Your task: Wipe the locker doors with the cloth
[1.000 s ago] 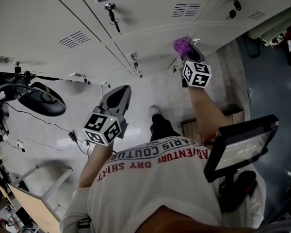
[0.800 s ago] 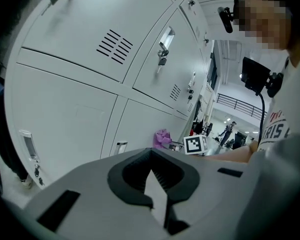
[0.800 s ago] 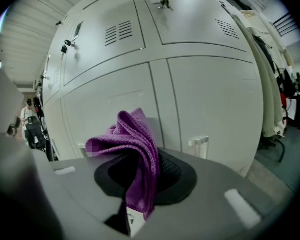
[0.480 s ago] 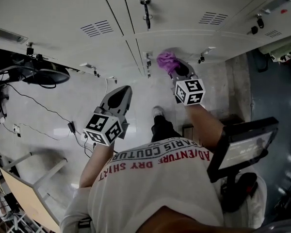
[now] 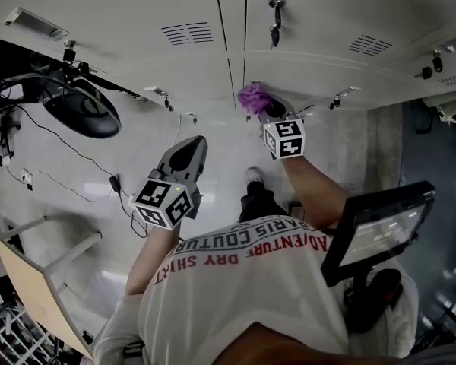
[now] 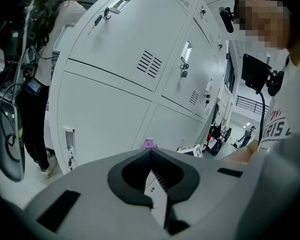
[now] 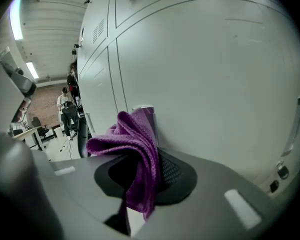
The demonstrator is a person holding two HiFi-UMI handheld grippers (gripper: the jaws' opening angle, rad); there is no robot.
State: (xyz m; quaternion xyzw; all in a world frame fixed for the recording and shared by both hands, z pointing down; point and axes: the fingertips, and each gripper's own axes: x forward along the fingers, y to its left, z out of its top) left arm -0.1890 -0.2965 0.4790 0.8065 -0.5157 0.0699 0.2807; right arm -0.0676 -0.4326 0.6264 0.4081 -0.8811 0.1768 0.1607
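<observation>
The right gripper is reached forward at the bottom row of pale grey metal locker doors. Its jaws are closed tight on a crumpled purple knitted cloth. In the right gripper view the cloth is pinched between the black ribbed pads of the gripper. One tail hangs down through the narrow gap, and the larger bunched part stands up past the tips. That bunched part lies against the door face, just beside a vertical seam between two doors. It partly covers a small rectangular fitting on the door. Whether the jaw tips themselves touch the metal cannot be told.

The left gripper is held lower and to the left, well apart from the lockers, above the glossy white floor. In the left gripper view its jaws meet at the tips, with only a thin light sliver showing between them nearer the camera. There is nothing between them. Just over its tip the purple cloth shows small against the lower doors.

Keys hang from a lock on an upper door, and slotted vents sit to their left. A black office chair stands at the left of the lockers. The person's white printed T-shirt fills the bottom of the head view, with a black-framed screen at its right.
</observation>
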